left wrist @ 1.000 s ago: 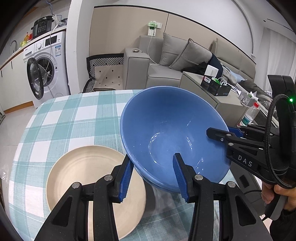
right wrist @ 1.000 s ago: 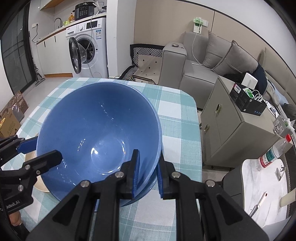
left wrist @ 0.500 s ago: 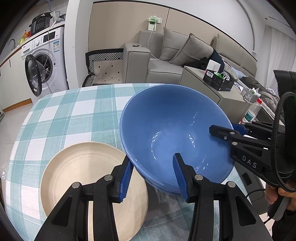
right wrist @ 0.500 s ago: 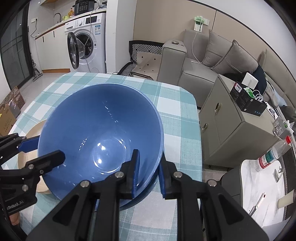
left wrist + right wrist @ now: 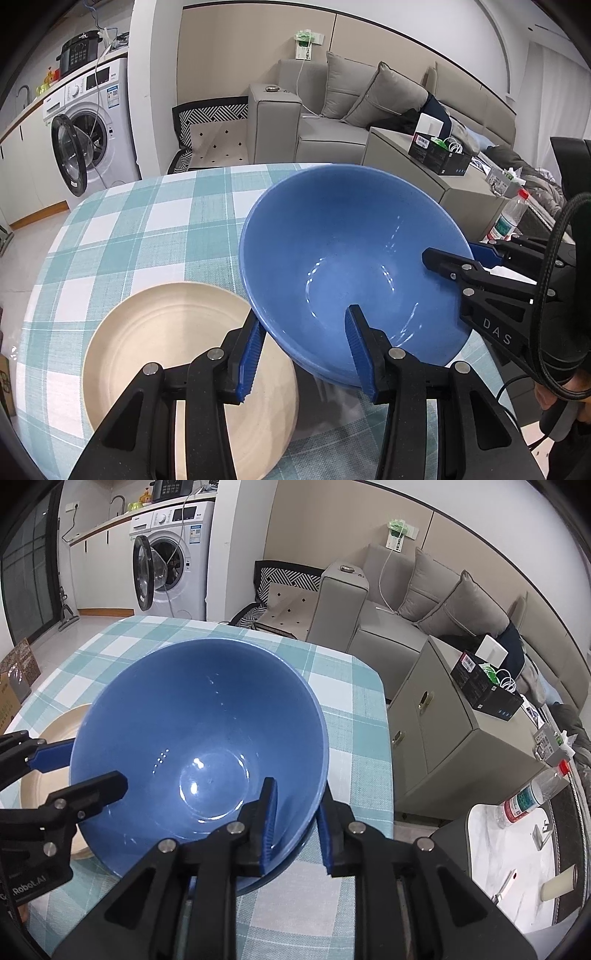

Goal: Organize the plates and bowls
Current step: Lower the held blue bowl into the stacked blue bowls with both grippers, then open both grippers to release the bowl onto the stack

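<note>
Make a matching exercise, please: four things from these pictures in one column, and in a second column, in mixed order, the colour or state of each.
Things:
1. bowl
2. plate
3. washing machine door
4. bottle cap

Colour or state:
A. hanging open
B. red
C. blue, its rim between the fingers of both grippers
D. cream, flat on the checked tablecloth

Pairs: 1-C, 2-D, 3-A, 4-B

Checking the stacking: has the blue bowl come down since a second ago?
Yes. In the right wrist view the blue bowl sits lower against the checked tablecloth: its far rim then neared the table's far edge, now more cloth shows beyond it.
</note>
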